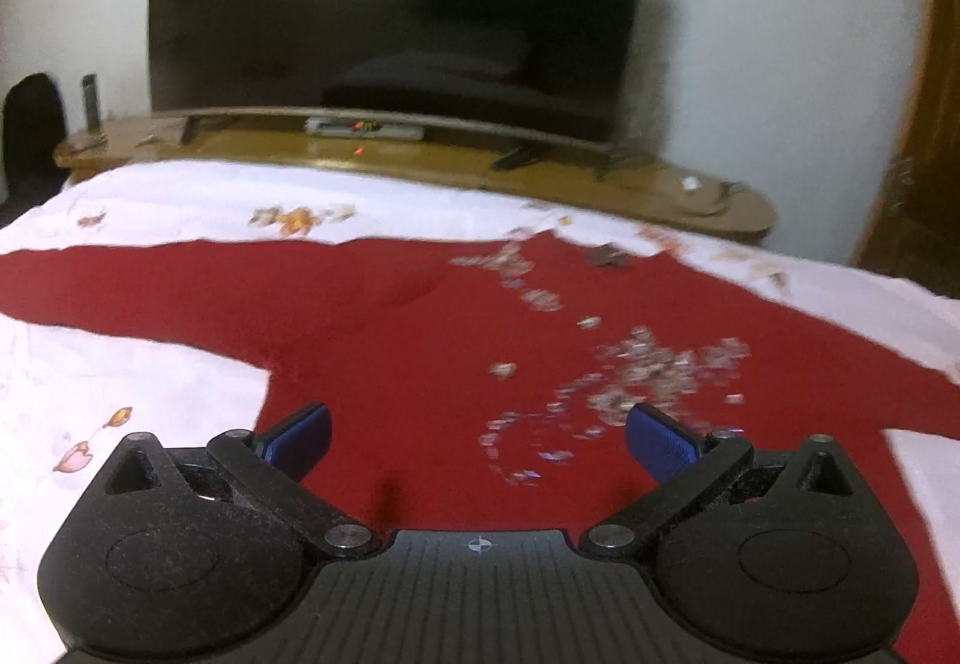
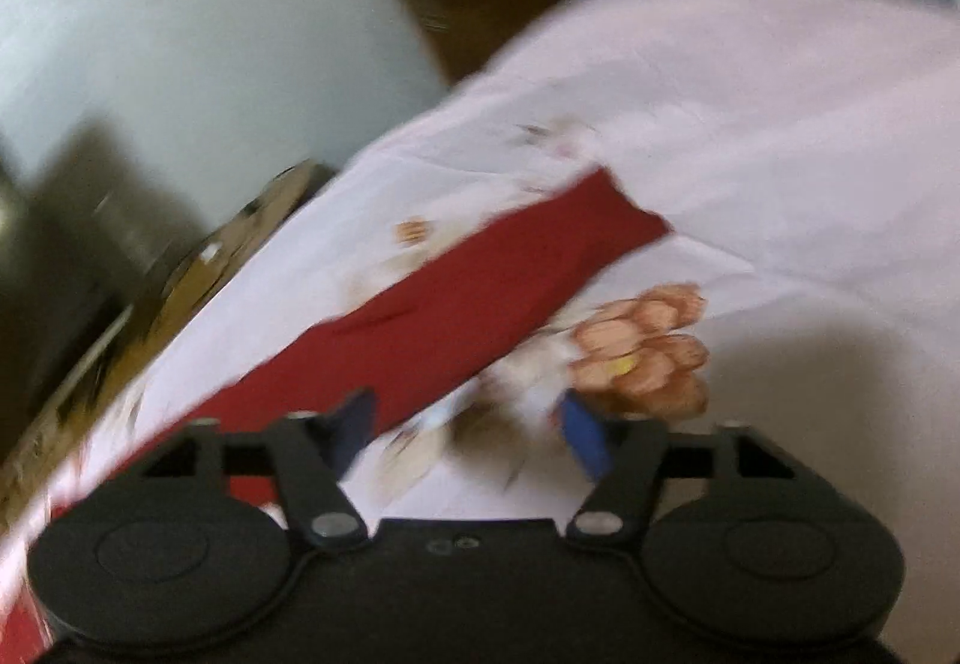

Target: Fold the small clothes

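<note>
A red long-sleeved top [image 1: 420, 340] with a sparkly sequin pattern [image 1: 630, 382] lies spread flat on a white flowered bedsheet [image 1: 150, 196]. My left gripper [image 1: 477, 442] is open and empty, held just above the top's near part. In the right wrist view one red sleeve [image 2: 480, 286] lies stretched across the sheet [image 2: 780, 154]. My right gripper [image 2: 468, 436] is open and empty, close over the sheet beside the sleeve's near end. This view is blurred.
A large dark TV [image 1: 396, 4] stands on a low wooden stand [image 1: 420, 160] just beyond the bed's far edge. A wooden door [image 1: 924, 124] is at the right. A white wall [image 2: 180, 34] and the wooden stand's edge [image 2: 180, 292] show left of the right gripper.
</note>
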The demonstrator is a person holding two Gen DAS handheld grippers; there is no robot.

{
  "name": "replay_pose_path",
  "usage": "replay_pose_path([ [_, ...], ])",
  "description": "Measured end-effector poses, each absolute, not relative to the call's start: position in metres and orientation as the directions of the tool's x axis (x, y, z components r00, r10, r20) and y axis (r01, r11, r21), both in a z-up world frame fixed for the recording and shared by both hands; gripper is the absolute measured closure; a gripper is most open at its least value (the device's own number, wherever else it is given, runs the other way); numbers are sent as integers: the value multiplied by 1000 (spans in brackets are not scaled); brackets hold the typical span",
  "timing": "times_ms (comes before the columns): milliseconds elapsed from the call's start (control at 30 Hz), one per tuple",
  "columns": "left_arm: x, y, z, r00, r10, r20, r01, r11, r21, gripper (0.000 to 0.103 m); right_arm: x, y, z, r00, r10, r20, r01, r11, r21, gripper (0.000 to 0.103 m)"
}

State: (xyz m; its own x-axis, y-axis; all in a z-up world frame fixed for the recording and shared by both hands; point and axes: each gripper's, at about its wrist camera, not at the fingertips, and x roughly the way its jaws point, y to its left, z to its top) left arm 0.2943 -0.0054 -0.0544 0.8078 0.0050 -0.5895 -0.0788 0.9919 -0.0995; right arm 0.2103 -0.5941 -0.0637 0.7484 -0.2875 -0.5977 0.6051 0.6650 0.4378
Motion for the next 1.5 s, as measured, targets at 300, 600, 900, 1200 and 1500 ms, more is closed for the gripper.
replay_pose_path([
  [300,313,6,-74,774,18,-633,-103,990,-98,0,225,-639,-87,794,-237,-559,579,575,579,61],
  [600,306,40,-75,754,70,-653,-137,989,-52,0,255,-644,-78,752,-287,-593,613,635,470,96],
  [900,306,87,-76,762,27,-647,-132,985,-114,0,280,-513,9,856,-264,-445,400,882,248,97],
  [1200,294,141,-75,767,4,-642,-144,975,-167,0,325,-329,24,904,-7,-428,93,979,181,97],
  [1500,289,167,-76,759,0,-651,-149,973,-173,0,365,-183,-52,769,190,-610,-173,981,88,90],
])
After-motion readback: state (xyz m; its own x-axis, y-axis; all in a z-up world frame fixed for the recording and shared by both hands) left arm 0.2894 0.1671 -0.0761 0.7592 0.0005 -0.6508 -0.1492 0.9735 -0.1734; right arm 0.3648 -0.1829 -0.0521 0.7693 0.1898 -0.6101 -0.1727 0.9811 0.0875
